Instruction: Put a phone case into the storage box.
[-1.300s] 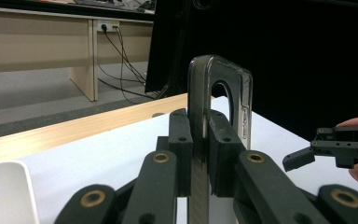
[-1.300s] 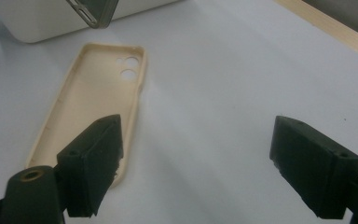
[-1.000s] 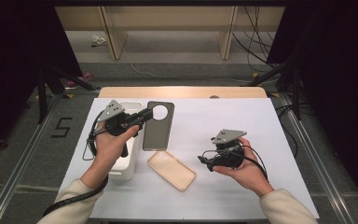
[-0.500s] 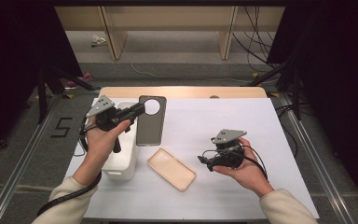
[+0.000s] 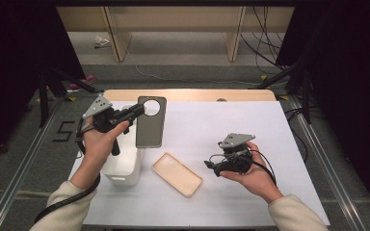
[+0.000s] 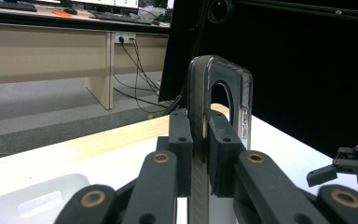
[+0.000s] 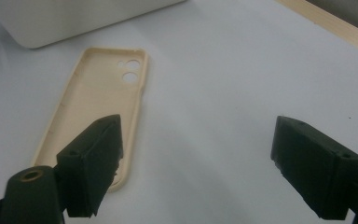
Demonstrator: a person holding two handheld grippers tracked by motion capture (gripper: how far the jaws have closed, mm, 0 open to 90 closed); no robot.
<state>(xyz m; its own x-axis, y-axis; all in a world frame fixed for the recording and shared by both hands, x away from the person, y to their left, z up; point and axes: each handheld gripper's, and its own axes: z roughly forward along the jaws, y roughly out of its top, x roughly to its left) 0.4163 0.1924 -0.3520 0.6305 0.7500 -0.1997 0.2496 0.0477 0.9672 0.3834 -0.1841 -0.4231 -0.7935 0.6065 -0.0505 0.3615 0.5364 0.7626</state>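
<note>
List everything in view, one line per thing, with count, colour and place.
dark case: 1, dark grey, held above the table's left part, over the box
beige case: 1, beige, flat on the table, front centre
box: 1, white, table's left side
table: 1, white top, wooden far edge
desk: 1, light wood, beyond the table
left gripper: 1, black, shut on the dark case's edge
right gripper: 1, black, open, low over the table right of the beige case
hands: 2, one per gripper

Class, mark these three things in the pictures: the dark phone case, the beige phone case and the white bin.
dark phone case [image 5: 150,129], high view, its flat back
beige phone case [image 7: 93,98], right gripper view, its inner face
white bin [image 5: 123,169], high view, its front wall
</note>
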